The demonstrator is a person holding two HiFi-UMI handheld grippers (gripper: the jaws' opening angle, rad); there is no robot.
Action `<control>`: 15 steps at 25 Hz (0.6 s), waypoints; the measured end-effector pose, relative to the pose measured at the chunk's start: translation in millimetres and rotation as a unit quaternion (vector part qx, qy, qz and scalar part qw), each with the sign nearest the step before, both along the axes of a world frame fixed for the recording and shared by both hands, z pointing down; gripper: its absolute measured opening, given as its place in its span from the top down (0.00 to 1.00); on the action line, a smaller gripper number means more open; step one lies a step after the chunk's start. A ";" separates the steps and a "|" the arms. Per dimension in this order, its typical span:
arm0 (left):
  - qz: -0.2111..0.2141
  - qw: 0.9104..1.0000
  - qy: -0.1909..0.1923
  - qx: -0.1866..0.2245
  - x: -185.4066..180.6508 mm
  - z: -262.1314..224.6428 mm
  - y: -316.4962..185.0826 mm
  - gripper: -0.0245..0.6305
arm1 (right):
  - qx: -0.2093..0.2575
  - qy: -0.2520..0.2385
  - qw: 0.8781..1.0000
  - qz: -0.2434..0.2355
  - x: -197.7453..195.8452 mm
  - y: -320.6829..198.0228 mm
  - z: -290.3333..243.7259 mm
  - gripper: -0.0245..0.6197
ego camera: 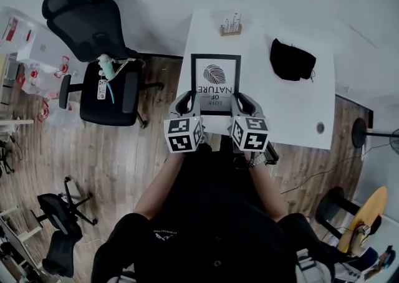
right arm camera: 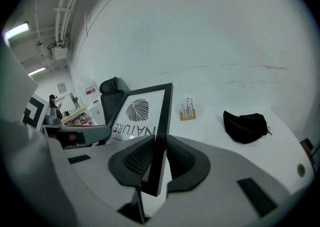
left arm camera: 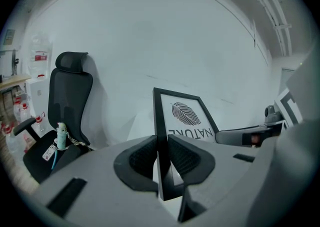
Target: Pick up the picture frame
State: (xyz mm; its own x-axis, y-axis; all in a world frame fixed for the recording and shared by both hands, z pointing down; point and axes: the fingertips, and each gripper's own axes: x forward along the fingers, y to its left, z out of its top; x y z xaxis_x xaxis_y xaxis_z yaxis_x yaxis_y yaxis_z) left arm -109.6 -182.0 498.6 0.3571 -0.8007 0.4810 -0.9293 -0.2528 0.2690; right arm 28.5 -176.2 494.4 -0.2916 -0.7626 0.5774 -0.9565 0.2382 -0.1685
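Note:
A black picture frame [ego camera: 216, 82] with a leaf print and the word NATURE is held above the white table [ego camera: 293, 107]. My left gripper [ego camera: 189, 102] is shut on the frame's left side bar [left arm camera: 161, 136], both pads pressed against it. My right gripper [ego camera: 241, 102] is shut on the right side bar [right arm camera: 161, 136]. In the left gripper view the frame [left arm camera: 186, 116] reaches forward, tilted away from me. From the right gripper view, the frame [right arm camera: 137, 111] shows the same print. The frame's near edge is hidden behind the grippers.
A black pouch [ego camera: 292, 59] lies at the table's right. A small wooden holder [ego camera: 230, 25] stands at the far edge. A black office chair [ego camera: 100, 57] stands left of the table, on the wooden floor. A round hole [ego camera: 320, 128] marks the table's near right.

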 end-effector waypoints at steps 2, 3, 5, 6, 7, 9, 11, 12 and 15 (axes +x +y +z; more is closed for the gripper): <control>0.000 1.000 -0.002 0.015 -0.8 -10.9 -3.0 0.85 | 0.014 0.000 1.000 0.000 -1.0 -2.6 -10.5 0.85; 0.000 1.000 -0.003 0.022 -1.4 -16.4 -4.4 0.85 | 0.021 0.000 1.000 0.000 -1.6 -3.9 -15.7 0.85; 0.000 0.999 -0.005 0.037 -2.3 -27.6 -7.5 0.85 | 0.034 0.000 0.999 0.000 -2.6 -7.0 -26.1 0.85; -0.001 0.999 -0.006 0.045 -2.7 -33.3 -9.3 0.85 | 0.041 0.000 0.999 0.001 -2.9 -8.8 -31.3 0.85; -0.001 0.999 -0.007 0.052 -2.9 -39.0 -10.9 0.85 | 0.048 0.000 0.999 0.001 -3.1 -10.4 -36.6 0.85; -0.002 0.998 -0.007 0.064 -2.5 -49.7 -12.5 0.85 | 0.062 0.002 0.998 0.001 -2.7 -12.3 -47.3 0.85; -0.002 0.997 -0.007 0.075 -1.4 -59.7 -13.0 0.85 | 0.074 0.004 0.997 -0.001 -1.8 -12.7 -57.8 0.85; -0.002 0.997 -0.007 0.080 -1.0 -64.5 -13.2 0.85 | 0.080 0.005 0.997 -0.001 -1.4 -12.8 -62.9 0.85; -0.002 0.995 -0.004 0.096 -0.6 -79.1 -15.5 0.85 | 0.099 0.008 0.995 -0.001 -1.1 -14.4 -78.9 0.85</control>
